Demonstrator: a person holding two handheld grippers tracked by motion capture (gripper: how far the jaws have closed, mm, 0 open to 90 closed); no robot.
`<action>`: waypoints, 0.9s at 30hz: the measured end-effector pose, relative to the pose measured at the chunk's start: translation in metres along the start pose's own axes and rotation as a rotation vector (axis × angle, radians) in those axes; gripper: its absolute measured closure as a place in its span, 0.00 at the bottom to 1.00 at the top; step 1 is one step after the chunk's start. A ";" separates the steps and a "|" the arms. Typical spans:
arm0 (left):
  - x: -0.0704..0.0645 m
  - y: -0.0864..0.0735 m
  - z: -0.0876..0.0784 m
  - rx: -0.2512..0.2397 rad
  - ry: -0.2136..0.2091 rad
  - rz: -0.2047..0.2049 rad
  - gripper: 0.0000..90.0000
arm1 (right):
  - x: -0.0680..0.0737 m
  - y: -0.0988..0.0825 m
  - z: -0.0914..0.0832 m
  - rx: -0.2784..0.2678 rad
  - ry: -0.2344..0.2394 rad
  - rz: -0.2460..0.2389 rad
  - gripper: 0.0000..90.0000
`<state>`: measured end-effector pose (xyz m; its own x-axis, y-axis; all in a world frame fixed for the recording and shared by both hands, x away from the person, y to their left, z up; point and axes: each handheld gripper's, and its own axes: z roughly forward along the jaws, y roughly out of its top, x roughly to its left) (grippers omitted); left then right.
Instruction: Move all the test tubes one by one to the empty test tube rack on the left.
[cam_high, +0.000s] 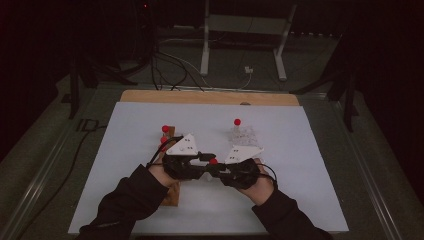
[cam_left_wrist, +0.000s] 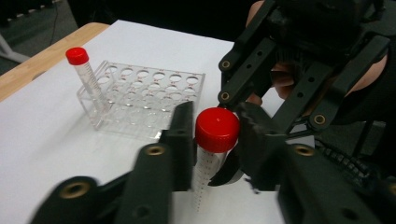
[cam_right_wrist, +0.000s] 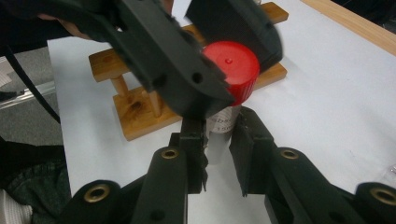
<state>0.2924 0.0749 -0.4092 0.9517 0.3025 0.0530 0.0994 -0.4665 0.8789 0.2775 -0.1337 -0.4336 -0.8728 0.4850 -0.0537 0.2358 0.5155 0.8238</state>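
1. The right gripper (cam_right_wrist: 219, 154) is clamping the tube (cam_right_wrist: 222, 128) by its body, above the white mat (cam_high: 300, 165).
2. The left gripper (cam_left_wrist: 215, 135) is gripping the tube's red cap (cam_left_wrist: 217, 129).
3. A clear rack (cam_left_wrist: 144, 95) holding one capped tube (cam_left_wrist: 86, 74) is standing just behind; a wooden rack (cam_right_wrist: 140, 105) is sitting nearby.
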 end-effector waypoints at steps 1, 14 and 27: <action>0.000 0.000 0.000 0.001 0.003 0.002 0.79 | 0.000 0.000 0.000 0.000 -0.002 0.000 0.84; 0.006 0.003 -0.015 -0.016 0.031 0.001 0.80 | -0.004 0.000 -0.005 -0.033 0.005 0.017 0.61; 0.015 0.001 -0.052 -0.027 0.117 -0.002 0.80 | -0.011 0.002 -0.015 -0.087 -0.010 0.058 0.27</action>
<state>0.2915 0.1220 -0.3829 0.9107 0.3994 0.1050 0.0918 -0.4436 0.8915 0.2808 -0.1483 -0.4224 -0.8543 0.5196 -0.0103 0.2469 0.4232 0.8717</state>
